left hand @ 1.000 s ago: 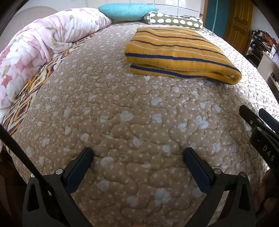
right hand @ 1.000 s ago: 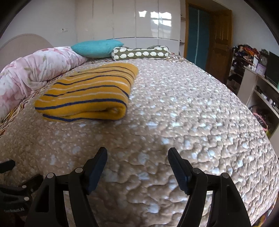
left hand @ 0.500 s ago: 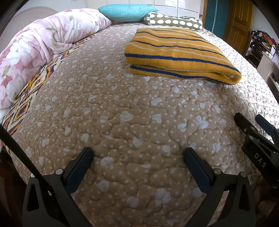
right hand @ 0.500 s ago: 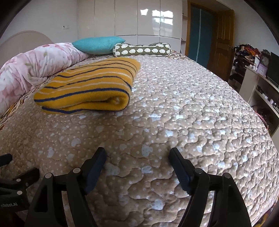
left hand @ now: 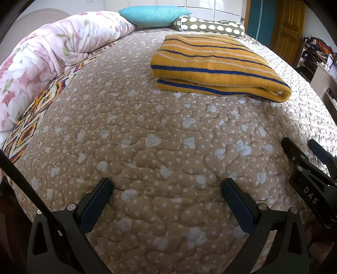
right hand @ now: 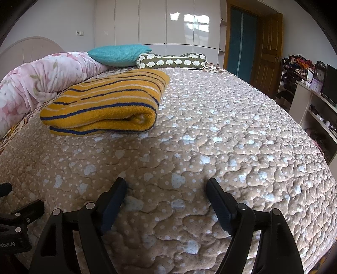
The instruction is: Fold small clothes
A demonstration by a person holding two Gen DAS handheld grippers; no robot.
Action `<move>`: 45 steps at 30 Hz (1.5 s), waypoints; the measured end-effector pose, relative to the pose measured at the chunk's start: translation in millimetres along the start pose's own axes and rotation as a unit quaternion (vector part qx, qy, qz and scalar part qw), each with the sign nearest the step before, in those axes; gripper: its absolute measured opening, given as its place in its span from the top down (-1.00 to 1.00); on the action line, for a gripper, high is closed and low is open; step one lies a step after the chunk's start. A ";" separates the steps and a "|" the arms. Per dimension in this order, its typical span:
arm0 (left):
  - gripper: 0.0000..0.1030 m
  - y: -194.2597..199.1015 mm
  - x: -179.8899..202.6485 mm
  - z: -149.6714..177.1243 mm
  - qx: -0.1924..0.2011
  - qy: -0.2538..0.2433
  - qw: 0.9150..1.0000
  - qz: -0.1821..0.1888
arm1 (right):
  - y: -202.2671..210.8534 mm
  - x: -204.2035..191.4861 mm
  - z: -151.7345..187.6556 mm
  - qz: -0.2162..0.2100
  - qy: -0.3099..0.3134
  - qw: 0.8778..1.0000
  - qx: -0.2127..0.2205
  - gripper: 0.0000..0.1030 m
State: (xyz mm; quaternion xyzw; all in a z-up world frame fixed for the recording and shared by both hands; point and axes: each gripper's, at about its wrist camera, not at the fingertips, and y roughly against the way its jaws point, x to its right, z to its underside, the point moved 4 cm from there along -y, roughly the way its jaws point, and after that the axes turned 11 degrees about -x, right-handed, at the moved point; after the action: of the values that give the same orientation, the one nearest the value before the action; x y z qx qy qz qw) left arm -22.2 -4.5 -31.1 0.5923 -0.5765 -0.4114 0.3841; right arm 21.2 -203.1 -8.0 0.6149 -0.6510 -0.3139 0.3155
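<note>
A mustard-yellow knit garment with blue and white stripes (left hand: 212, 65) lies folded in a thick rectangle on the tan quilted bedspread (left hand: 160, 143), past the middle of the bed. It also shows in the right wrist view (right hand: 109, 103), at the left. My left gripper (left hand: 167, 185) is open and empty, low over the near part of the bed, well short of the garment. My right gripper (right hand: 166, 185) is open and empty, low over the bedspread (right hand: 231, 130), to the right of the garment. The right gripper also shows at the right edge of the left wrist view (left hand: 303, 149).
A pink floral duvet (left hand: 46, 59) is rolled along the bed's left side. A teal pillow (left hand: 151, 12) and a green patterned bolster (left hand: 210, 26) lie at the head. A wooden door (right hand: 267, 52) and shelves with clutter (right hand: 305, 84) stand to the right.
Both grippers have drawn back and sunk a little toward the near edge of the bed. The folded garment has not moved. Both stay open.
</note>
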 end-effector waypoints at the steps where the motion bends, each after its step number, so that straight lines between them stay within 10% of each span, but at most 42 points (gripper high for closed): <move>1: -1.00 0.0 0.2 0.3 0.000 0.000 1.000 0.000 | 0.0 -0.3 -0.4 0.000 0.000 1.000 0.000 -0.60; 45: -1.00 -0.2 0.9 1.0 0.003 0.002 1.000 -0.001 | -1.1 0.0 1.2 0.003 0.001 1.000 0.002 -0.64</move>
State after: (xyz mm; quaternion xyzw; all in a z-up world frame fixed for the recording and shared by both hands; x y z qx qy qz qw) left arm -23.1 -5.3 -31.7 0.5950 -0.5765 -0.4089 0.3826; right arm 20.8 -203.1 -9.5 0.6138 -0.6532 -0.3111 0.3160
